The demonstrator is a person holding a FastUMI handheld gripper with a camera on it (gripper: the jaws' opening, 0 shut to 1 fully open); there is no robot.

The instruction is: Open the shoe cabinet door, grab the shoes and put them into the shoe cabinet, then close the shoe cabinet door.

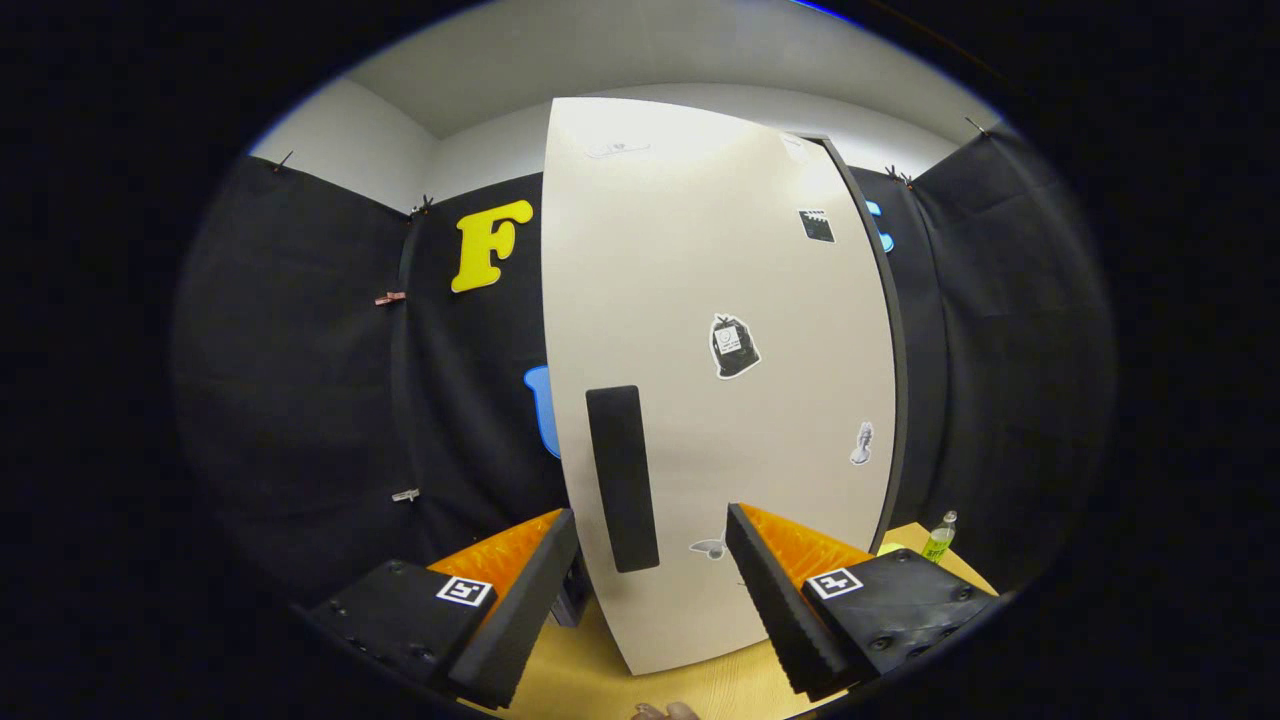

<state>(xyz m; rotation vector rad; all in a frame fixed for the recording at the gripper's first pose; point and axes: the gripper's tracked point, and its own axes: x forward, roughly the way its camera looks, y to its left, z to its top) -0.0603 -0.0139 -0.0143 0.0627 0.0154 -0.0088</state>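
The cabinet door [700, 300] stands tall and cream-white, dotted with stickers, a dark vertical handle [622, 478] low on its left side. The hand-held gripper [650, 545] is spread wide, empty, its fingers flanking the handle just short of the door. A bottle [939, 537] stands on the desk [600, 670], right of the door.

Camera rides on the gripper [652, 560], looking forward along its parted fingers. The shoe cabinet door [720, 380] stands close ahead, its black handle [622, 478] just beyond the fingertips.
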